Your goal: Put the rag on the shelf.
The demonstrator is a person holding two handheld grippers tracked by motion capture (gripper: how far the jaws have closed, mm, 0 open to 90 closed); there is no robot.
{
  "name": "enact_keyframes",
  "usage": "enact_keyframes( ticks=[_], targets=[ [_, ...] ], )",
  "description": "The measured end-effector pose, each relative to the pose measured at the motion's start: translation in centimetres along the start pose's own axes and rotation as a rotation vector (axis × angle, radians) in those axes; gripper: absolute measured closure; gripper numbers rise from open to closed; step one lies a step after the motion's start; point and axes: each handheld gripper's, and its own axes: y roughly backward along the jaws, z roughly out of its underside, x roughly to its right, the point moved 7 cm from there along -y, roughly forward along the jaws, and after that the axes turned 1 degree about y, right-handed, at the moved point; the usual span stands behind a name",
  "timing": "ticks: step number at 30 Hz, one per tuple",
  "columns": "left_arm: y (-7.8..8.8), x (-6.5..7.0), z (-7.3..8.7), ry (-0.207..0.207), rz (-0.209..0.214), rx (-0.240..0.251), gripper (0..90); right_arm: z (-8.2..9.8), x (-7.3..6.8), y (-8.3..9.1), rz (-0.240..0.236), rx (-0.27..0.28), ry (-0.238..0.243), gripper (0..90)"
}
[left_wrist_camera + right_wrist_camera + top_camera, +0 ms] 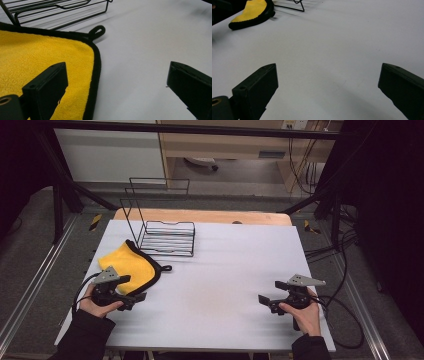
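1. In the high view the near left corner of the yellow cloth (129, 265) is hidden under the left hand-held gripper (134, 289) and its grey plate. In the left gripper view the cloth runs off the left and bottom edges, so its full outline cannot be made out there.
2. In the right gripper view the cloth (253, 10) is cut off at the top left corner, and just a strip of the wire rack (292, 5) shows at the top.
3. The cloth lies on the left part of the white surface (225, 270), its far corner touching or just beside the base of the black wire rack (165, 237); which of the two cannot be told.
4. The middle and right of the surface are bare, with wide room between the two grippers. The right hand-held gripper (272, 292) sits near the right edge, well apart from the cloth.
5. The cloth (45, 62) is bright yellow and fleecy, bound with a black hem, with a small black hanging loop (97, 32) at one corner.
6. The left hand-held gripper (117, 82) has its jaws spread wide and grips nothing; one jaw hangs over the cloth's edge, the other over bare surface.
7. The right hand-held gripper (328, 85) is likewise wide open and empty above bare surface.
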Motion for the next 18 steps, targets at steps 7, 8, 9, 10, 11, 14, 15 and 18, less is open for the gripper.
enact_keyframes(
  ticks=[7,8,9,10,11,14,15,18],
  targets=[
    [0.0,-0.2,0.1,-0.005,-0.011,-0.009,5.1,0.0,0.0,0.0,0.004,0.001,0.009,3.3],
    [0.0,-0.3,0.1,-0.005,-0.016,-0.016,5.6,0.1,0.0,0.0,0.005,-0.002,0.008,3.3],
    [-0.1,-0.4,0.2,-0.003,-0.021,-0.019,6.6,0.1,-0.1,0.0,0.006,-0.005,0.003,3.2],
    [-0.1,-0.5,0.2,-0.001,-0.025,-0.022,7.6,0.2,0.0,-0.1,0.008,-0.008,0.010,3.2],
    [-0.1,-0.6,0.2,0.002,-0.029,-0.023,8.5,0.2,0.0,-0.1,0.008,-0.013,0.014,3.3],
    [-0.2,-1.0,0.5,-0.003,-0.060,-0.043,10.9,0.3,-0.1,-0.2,0.013,-0.021,0.014,3.2],
    [-0.2,-1.0,0.5,-0.003,-0.060,-0.043,11.9,0.4,-0.1,-0.3,0.014,-0.023,0.019,3.2],
    [-0.4,-1.6,0.9,-0.007,-0.092,-0.076,16.0,0.5,-0.1,-0.3,0.016,-0.029,0.015,3.2]
  ],
)
